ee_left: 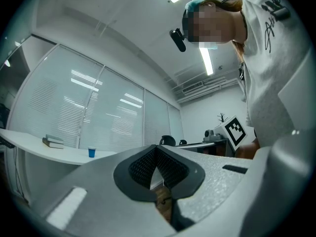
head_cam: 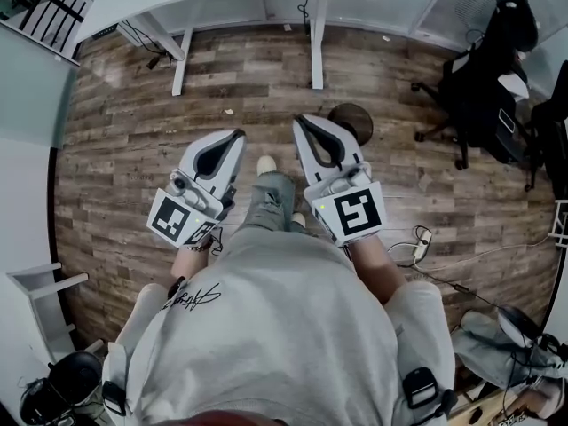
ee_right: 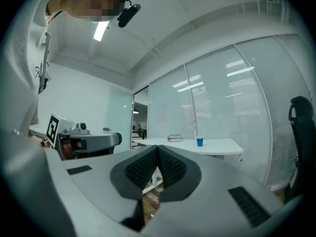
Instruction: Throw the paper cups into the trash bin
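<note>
R gripper [ee_right: 157, 151] closed, sm blue cup [ee_right: 199, 142] upright

Head view steeply down at floor [head_cam: 133, 149]; gripper views forward, sharing white desk [ee_right: 217, 144].

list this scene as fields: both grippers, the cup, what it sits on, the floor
left gripper: fingers closed together, nothing between them
right gripper: fingers closed together, nothing between them
blue cup: upright on the white desk, far from both grippers
books: stacked on the same desk, a little apart from the cup
floor: wood planks
</note>
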Demonstrator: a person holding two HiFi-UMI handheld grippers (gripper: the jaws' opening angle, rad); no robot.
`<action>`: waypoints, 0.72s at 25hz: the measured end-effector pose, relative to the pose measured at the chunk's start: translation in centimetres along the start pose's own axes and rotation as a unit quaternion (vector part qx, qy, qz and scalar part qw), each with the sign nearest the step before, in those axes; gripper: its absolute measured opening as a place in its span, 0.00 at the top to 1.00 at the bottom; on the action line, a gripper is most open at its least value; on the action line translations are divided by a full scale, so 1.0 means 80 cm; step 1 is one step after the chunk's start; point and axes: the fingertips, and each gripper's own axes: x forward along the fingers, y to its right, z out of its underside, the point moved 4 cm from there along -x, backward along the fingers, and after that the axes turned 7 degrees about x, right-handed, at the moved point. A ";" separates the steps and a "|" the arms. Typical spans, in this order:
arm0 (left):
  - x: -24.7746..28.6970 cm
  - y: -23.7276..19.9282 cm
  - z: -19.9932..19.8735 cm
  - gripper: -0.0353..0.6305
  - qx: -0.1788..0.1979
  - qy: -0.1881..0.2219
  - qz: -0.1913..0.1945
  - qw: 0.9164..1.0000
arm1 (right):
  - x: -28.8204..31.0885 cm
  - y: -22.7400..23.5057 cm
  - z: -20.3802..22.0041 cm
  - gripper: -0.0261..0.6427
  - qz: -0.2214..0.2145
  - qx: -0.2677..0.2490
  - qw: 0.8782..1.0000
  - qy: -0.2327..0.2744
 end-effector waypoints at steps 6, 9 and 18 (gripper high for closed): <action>0.017 -0.010 0.001 0.95 0.002 0.004 0.020 1.000 | 0.012 0.006 -0.001 0.95 0.002 0.000 1.000 -0.005; 0.026 -0.021 0.003 0.95 0.004 0.006 0.024 1.000 | 0.022 0.013 -0.003 0.95 0.002 0.000 1.000 -0.004; 0.052 -0.077 0.017 0.95 0.007 0.013 0.026 1.000 | 0.076 0.040 -0.010 0.95 0.009 -0.006 1.000 0.003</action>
